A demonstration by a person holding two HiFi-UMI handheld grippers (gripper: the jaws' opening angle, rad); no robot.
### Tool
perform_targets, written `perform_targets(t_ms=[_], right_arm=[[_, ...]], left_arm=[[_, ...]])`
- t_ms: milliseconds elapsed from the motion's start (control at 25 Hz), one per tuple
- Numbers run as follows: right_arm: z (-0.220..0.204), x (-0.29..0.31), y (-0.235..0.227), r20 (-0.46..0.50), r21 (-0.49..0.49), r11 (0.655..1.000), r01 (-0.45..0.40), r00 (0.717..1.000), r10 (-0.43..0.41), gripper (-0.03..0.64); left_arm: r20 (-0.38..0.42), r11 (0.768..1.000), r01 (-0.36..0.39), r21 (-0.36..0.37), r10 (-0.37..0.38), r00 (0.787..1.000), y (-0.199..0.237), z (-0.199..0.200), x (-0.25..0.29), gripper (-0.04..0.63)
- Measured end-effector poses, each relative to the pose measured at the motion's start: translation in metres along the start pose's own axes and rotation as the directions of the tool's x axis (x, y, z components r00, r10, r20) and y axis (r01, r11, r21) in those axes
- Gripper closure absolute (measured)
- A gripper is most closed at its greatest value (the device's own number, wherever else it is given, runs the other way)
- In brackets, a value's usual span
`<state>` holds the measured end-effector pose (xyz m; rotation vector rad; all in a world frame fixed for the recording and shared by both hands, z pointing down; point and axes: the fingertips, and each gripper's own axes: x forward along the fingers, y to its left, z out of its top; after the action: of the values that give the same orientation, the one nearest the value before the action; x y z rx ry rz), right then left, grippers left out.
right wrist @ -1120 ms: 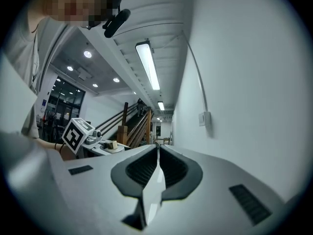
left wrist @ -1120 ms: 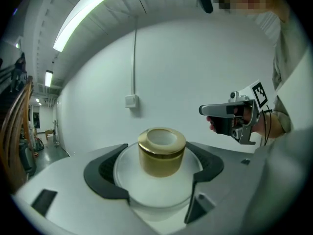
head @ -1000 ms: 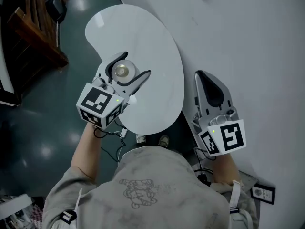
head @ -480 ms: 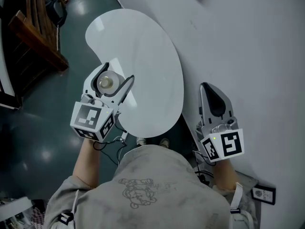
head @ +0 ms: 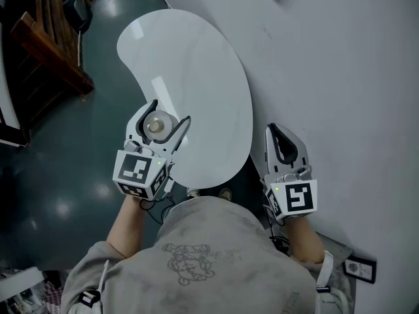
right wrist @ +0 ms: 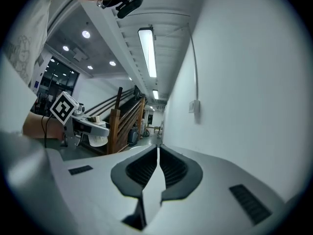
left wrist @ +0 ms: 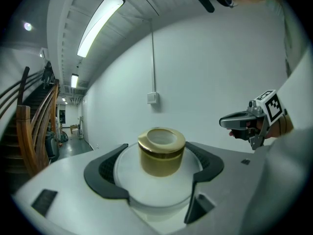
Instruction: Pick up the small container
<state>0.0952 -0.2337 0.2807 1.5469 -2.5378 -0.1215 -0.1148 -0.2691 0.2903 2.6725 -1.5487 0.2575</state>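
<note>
The small container (head: pixel 156 124), a white jar with a gold cap, sits between the curved fingers of my left gripper (head: pixel 167 115), which is shut on it. It is held just off the near left edge of the white kidney-shaped table (head: pixel 196 64). In the left gripper view the gold cap (left wrist: pixel 161 151) stands upright between the black pads (left wrist: pixel 105 173). My right gripper (head: pixel 275 131) hangs to the right of the table beside the wall, shut with nothing in it. Its jaws meet in a thin line in the right gripper view (right wrist: pixel 157 155), where the left gripper (right wrist: pixel 83 125) shows at the left.
A wooden stair rail (head: pixel 46 44) stands at the upper left on the dark green floor (head: pixel 59 175). The white wall (head: pixel 340 77) fills the right side. The person's shoes (head: pixel 208 191) show under the table's near edge. A small dark box (head: pixel 359 265) lies at the lower right.
My left gripper has carried the container from over the table back toward the person, to the table's near left edge. The right gripper drew slightly nearer and stayed shut.
</note>
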Motion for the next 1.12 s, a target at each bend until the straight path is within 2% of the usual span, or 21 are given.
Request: perform_targets(t_ms=[480,920,1120], right_arm=[[-0.02,0.008,-0.014,-0.064,0.061,0.998,0.021,0.998,-0.017,0.583],[-0.028,0.008,-0.02,-0.071,0.077,0.997,0.018,0.997,-0.012,0.583],[-0.028,0.008,-0.023,-0.071,0.081,0.996,0.023,0.997,-0.017,0.583]], left_arm=[[-0.029,1.0,0.022,-0.018,-0.022,0.999,-0.002,-0.012,0.011,0.241],[-0.045,0.999,0.05,-0.004,-0.05,0.998,-0.011,-0.018,0.022,0.241],[-0.037,1.0,0.031,-0.001,-0.031,0.999,-0.009,-0.015,0.024,0.241]])
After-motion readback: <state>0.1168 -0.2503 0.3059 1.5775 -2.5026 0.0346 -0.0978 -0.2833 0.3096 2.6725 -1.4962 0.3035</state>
